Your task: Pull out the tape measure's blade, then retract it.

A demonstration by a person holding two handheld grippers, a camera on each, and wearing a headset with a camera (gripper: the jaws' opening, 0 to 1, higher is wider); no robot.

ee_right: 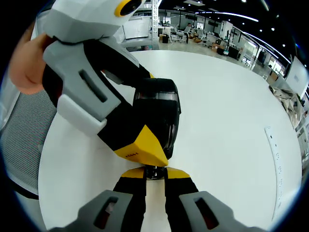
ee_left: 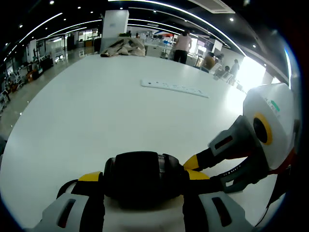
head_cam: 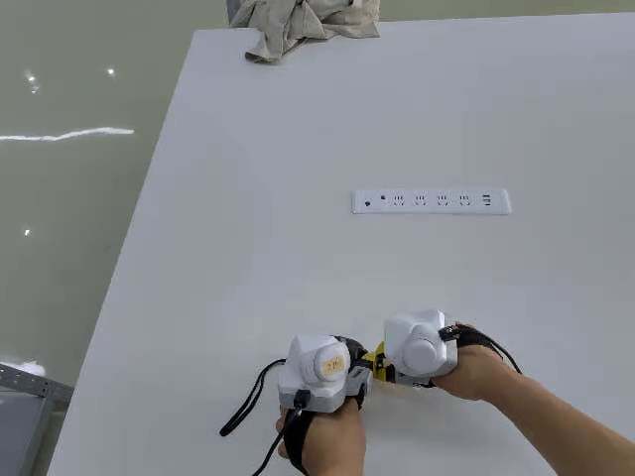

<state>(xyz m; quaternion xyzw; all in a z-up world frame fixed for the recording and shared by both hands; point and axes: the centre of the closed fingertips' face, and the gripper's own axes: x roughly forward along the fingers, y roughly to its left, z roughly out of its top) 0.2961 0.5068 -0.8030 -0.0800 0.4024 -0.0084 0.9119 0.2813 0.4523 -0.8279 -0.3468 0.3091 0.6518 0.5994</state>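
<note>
A black tape measure (ee_left: 145, 180) sits low over the white table (head_cam: 298, 198), and my left gripper (ee_left: 144, 176) is shut on its body from both sides. In the right gripper view the case (ee_right: 158, 113) shows side-on, just ahead of my right gripper (ee_right: 154, 174). That gripper's yellow-tipped jaws are shut on the small blade tip (ee_right: 155, 171) at the case's mouth. Hardly any blade is drawn out. In the head view the left gripper (head_cam: 347, 377) and the right gripper (head_cam: 389, 363) meet nose to nose near the table's front edge.
A white power strip (head_cam: 432, 201) lies mid-table beyond the grippers. A crumpled beige cloth (head_cam: 308, 25) rests at the far edge. A black cord (head_cam: 248, 397) trails left from the left gripper. The table's left edge (head_cam: 139, 218) drops to a glossy floor.
</note>
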